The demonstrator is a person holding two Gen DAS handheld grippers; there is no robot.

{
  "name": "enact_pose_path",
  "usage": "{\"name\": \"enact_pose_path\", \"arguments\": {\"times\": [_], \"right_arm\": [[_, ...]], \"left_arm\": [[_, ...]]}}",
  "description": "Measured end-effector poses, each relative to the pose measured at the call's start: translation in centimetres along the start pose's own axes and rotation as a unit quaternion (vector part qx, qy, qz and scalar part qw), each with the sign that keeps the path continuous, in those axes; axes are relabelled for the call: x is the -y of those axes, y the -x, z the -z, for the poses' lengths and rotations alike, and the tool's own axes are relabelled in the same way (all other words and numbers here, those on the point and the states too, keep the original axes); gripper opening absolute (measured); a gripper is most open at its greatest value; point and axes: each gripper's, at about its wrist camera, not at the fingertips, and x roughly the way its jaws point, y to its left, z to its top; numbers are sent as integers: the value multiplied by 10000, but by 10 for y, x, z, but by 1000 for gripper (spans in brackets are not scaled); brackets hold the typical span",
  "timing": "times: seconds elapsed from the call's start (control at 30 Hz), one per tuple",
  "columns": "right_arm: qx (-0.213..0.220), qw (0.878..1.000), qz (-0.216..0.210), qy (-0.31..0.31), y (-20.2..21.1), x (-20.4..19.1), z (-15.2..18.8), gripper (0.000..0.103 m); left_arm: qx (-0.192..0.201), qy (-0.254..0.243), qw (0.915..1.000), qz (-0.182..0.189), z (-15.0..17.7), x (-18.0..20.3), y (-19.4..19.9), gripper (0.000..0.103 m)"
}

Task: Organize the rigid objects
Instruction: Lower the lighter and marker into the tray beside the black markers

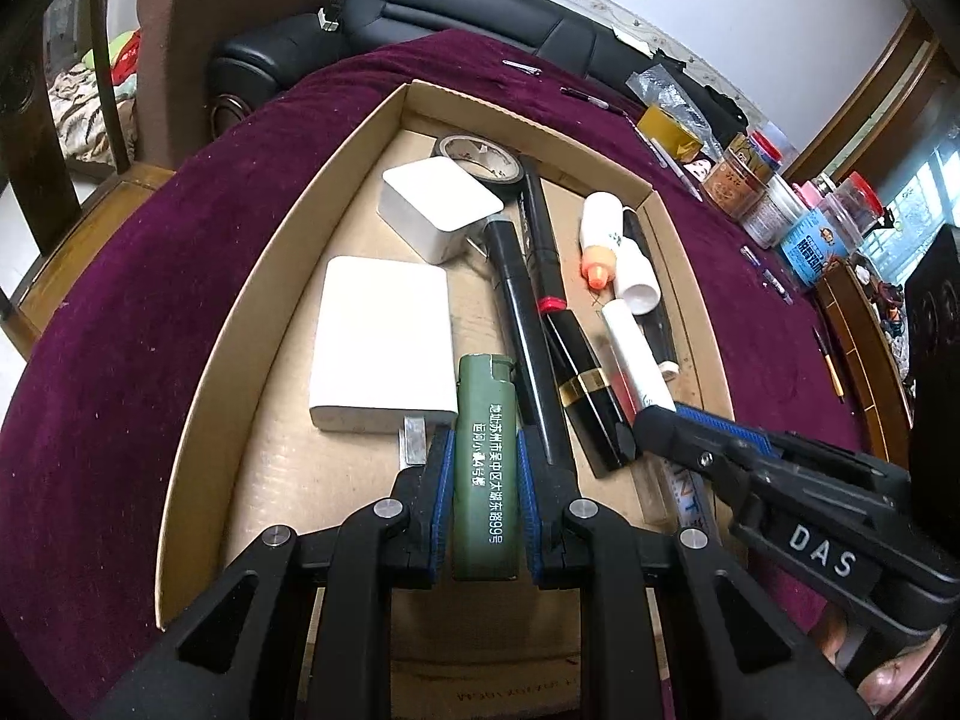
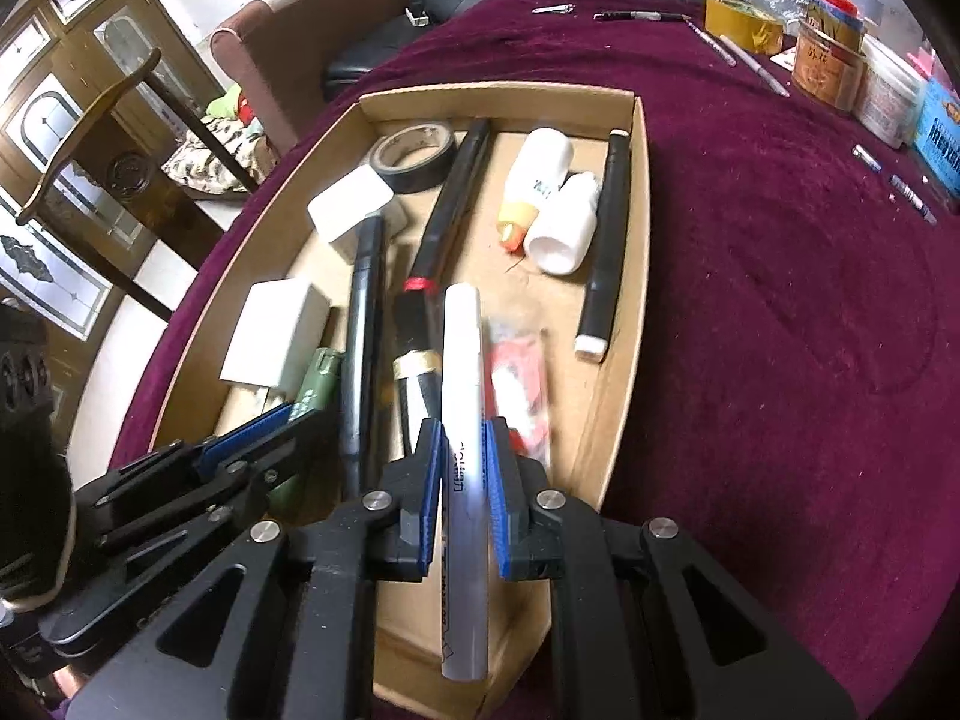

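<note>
Left wrist view: left gripper (image 1: 480,468) fingers pinch the green lighter (image 1: 485,468) over the box (image 1: 240,324), beside a white charger (image 1: 381,348); right gripper (image 2: 465,474) fingers clamp the white marker (image 2: 463,420), likely sorting both lengthwise.

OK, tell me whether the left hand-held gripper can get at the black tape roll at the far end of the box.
Probably not yet: the left hand-held gripper is shut on the green lighter, and the tape roll lies beyond the white adapter.

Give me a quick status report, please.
Left gripper shut on green lighter. Right gripper shut on white marker. Both over crowded cardboard tray.
</note>
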Motion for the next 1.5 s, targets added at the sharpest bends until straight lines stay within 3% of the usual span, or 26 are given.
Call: {"name": "enact_pose_path", "arguments": {"times": [0.3,0.5,0.67,0.83,0.97,1.13,1.4,1.5], "right_arm": [[24,9999,164,-33,-9,3,-22,12],[-87,9999,-114,-22,-8,-12,-13,12],[-208,9971,-555,-484,-11,-6,-3,13],[-69,9985,-161,-524,-8,3,-2,12],[-209,9983,-144,-517,-19,2,-5,12],[-37,9995,265,-191,-22,-11,-9,12],[277,9985,-229,-405,1,-3,-5,13],[440,9983,-184,-329,13,-4,-3,13]], "left_arm": [[69,-90,9997,-205,-7,5,-5,17],[27,-60,9998,-196,0,1,1,16],[62,-109,9996,-250,3,2,2,17],[87,-149,9995,-281,4,4,2,17],[110,-179,9993,-317,5,5,2,17],[136,-271,9987,-397,6,8,1,17],[174,-130,9994,-281,5,3,2,17],[169,-114,9993,-318,6,3,4,17]]}}
